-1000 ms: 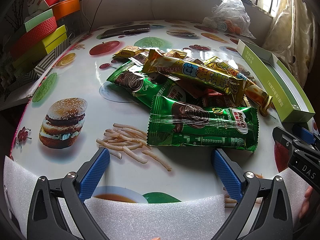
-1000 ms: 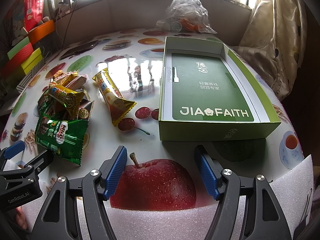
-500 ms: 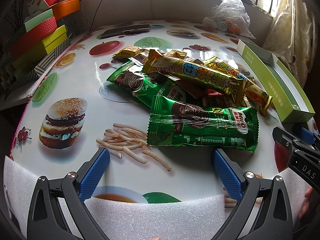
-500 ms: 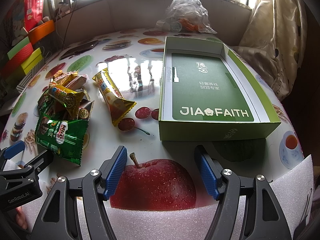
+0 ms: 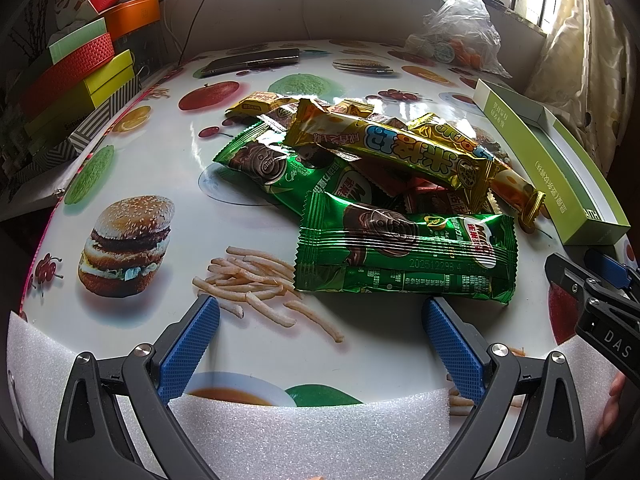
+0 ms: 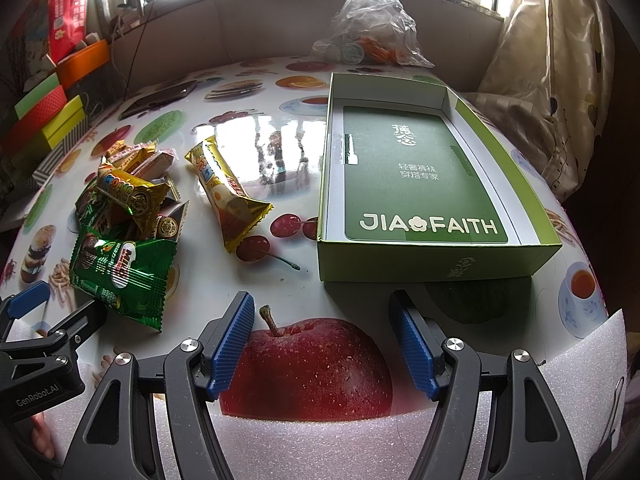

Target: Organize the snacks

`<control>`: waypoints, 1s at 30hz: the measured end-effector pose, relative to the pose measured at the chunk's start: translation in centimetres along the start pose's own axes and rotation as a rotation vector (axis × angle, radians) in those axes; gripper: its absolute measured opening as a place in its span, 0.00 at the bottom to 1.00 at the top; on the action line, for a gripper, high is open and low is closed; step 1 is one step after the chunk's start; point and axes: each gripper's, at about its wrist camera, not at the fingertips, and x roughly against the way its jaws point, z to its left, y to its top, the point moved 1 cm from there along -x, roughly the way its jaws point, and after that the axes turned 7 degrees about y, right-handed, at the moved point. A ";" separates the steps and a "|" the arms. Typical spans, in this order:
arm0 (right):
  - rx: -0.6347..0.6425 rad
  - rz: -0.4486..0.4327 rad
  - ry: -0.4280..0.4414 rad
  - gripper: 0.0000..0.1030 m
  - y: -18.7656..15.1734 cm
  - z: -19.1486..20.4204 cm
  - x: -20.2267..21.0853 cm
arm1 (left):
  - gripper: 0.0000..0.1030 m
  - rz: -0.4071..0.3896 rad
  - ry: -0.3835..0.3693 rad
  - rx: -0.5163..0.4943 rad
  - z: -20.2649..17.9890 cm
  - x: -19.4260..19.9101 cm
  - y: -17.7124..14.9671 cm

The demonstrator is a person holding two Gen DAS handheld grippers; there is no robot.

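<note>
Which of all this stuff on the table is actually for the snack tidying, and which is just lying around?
For the job: snack pile, gold-wrapped bar lying apart, open green box.

Lying about: clear plastic bag, phone, stacked coloured boxes.

Your left gripper (image 5: 320, 334) is held low at the near edge, jaws spread wide, gripping nothing. Your right gripper (image 6: 325, 344) sits just to its right, equally wide and unloaded.
</note>
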 end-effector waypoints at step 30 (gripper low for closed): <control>0.212 -0.073 0.207 0.59 0.9 4.5 3.4 | 0.80 -0.061 -0.080 0.031 4.7 3.4 1.5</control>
